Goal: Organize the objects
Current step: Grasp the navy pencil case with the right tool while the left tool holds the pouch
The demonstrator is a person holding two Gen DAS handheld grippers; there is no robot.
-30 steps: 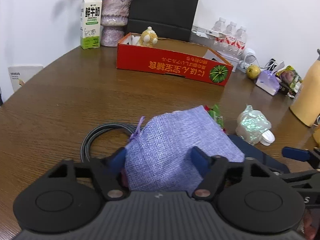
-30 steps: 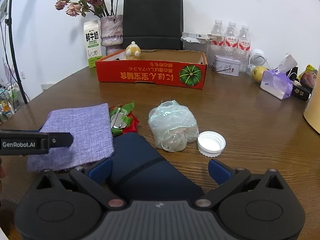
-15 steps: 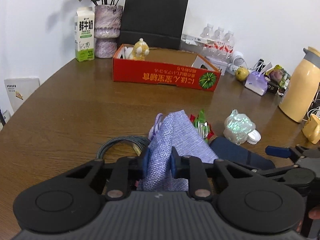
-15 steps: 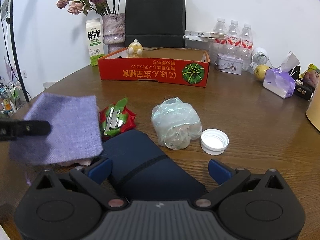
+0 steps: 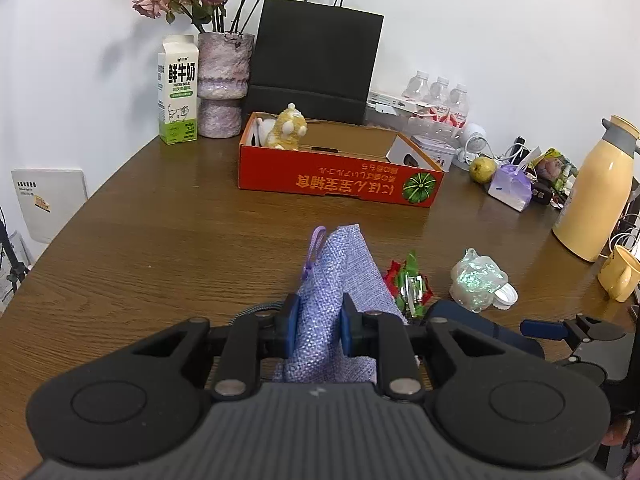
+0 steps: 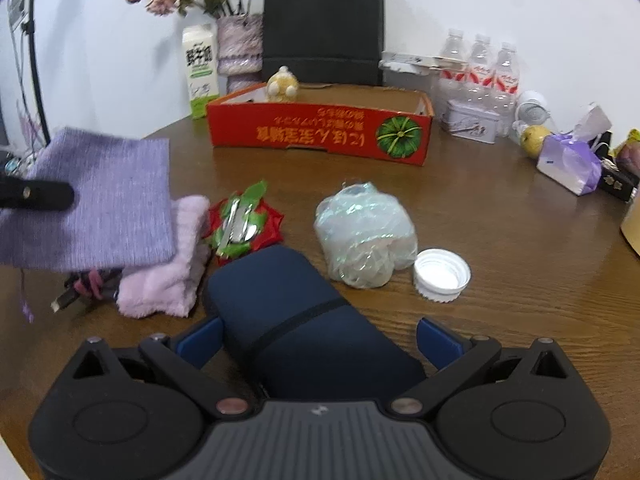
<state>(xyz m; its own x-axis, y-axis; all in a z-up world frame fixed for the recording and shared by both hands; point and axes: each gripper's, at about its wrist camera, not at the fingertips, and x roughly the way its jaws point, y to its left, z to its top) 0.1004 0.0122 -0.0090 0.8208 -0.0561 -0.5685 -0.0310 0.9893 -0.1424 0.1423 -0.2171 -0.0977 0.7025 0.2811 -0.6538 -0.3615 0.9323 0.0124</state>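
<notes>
Left claw (image 5: 317, 322) clamped on purple pouch (image 5: 342, 276), held clear of the desk (image 5: 160, 248); right claw (image 6: 318, 340) open astride the navy case (image 6: 296, 320); lift step in hand, next likely needs carrying to red box (image 5: 340, 184).

Both wrist views low, close over table (image 5: 160, 240), angled down toward wall; share red box (image 5: 340, 184), black bag (image 6: 320, 20).
</notes>
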